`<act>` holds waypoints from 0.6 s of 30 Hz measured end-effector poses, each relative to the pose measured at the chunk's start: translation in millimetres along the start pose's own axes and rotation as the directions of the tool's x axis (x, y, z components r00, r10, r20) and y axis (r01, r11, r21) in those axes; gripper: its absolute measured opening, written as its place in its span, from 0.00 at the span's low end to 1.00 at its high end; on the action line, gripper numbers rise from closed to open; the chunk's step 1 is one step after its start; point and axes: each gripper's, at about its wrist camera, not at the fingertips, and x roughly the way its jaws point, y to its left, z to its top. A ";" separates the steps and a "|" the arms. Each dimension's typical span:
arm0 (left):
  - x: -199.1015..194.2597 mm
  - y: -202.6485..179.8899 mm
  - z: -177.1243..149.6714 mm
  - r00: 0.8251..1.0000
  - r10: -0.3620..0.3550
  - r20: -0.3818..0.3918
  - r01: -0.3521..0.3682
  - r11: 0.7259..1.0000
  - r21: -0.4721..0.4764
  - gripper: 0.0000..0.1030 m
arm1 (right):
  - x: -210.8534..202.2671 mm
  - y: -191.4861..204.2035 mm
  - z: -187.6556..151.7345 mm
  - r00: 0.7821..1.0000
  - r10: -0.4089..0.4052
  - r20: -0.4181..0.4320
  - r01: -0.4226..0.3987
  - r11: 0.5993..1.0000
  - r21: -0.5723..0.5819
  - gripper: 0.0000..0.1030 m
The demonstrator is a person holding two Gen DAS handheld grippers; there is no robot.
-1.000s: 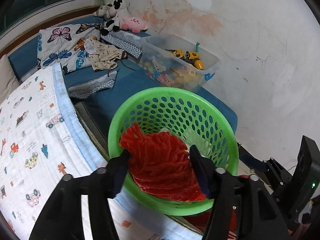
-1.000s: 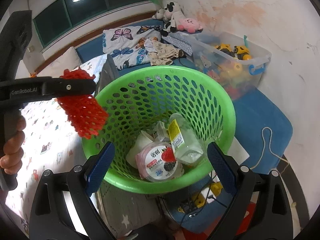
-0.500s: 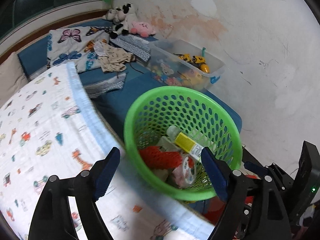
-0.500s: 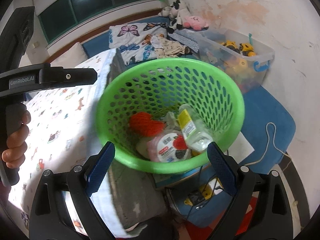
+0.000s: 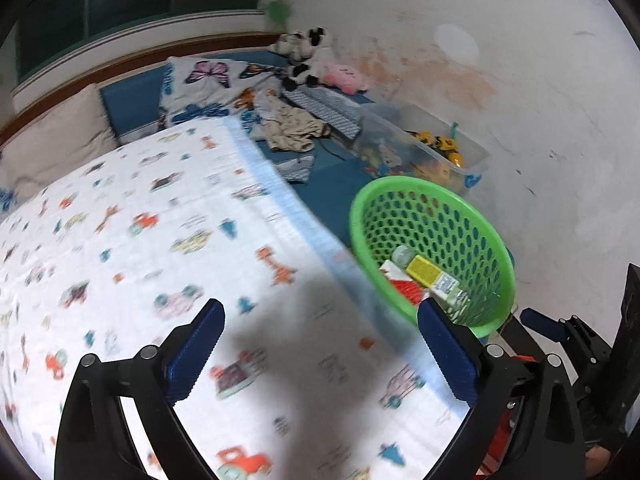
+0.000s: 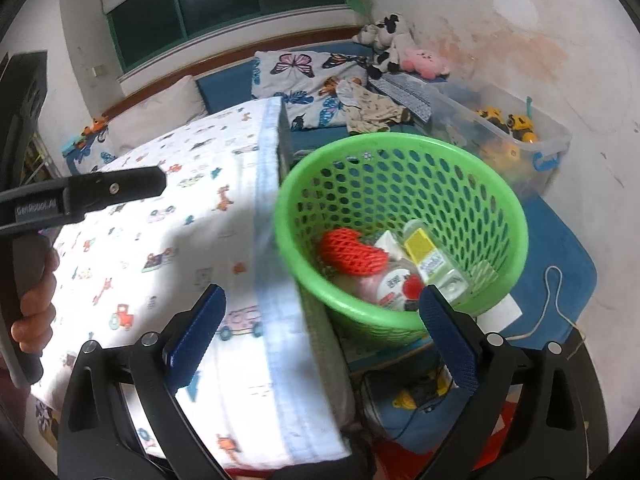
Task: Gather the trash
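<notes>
A green perforated basket (image 6: pixel 400 156) (image 5: pixel 440 196) stands beside the bed's edge. Inside it lie a red foam net (image 6: pixel 352 250), a clear bottle with a yellow label (image 6: pixel 430 260) (image 5: pixel 434 278), a round lidded cup with a berry picture (image 6: pixel 396 286) and a white carton (image 5: pixel 394 274). My left gripper (image 5: pixel 320 322) hovers over the patterned sheet, left of the basket; its jaws are opening and hold nothing. My right gripper (image 6: pixel 322 314) hangs over the bed edge and the basket's near rim, jaws opening, nothing between them. The left gripper's finger (image 6: pixel 116 188) and a hand (image 6: pixel 36 308) show in the right wrist view.
A white sheet with vehicle prints (image 5: pixel 140 240) covers the bed. Behind lie butterfly pillows (image 6: pixel 304 76), crumpled clothes (image 6: pixel 372 110), plush toys (image 6: pixel 400 48) and a clear bin of toys (image 6: pixel 508 128) against the wall. A blue mat (image 6: pixel 560 248) with a white cord lies on the floor.
The left gripper opened and dropped the red foam net into the basket, then drew back left over the bed. The right gripper also shifted left, so the basket sits further right.
</notes>
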 end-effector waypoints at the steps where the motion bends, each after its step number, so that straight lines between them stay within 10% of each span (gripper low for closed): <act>1: -4.5 4.2 -4.4 1.000 0.012 0.005 -0.012 1.000 -0.007 0.92 | -0.5 2.9 -0.4 1.000 -0.001 -0.001 0.001 1.000 -0.002 0.94; 18: -68.8 58.9 -58.9 0.980 0.183 0.072 -0.177 0.981 -0.083 0.93 | -18.9 41.9 -13.4 0.999 0.044 0.009 -0.044 0.998 0.044 0.95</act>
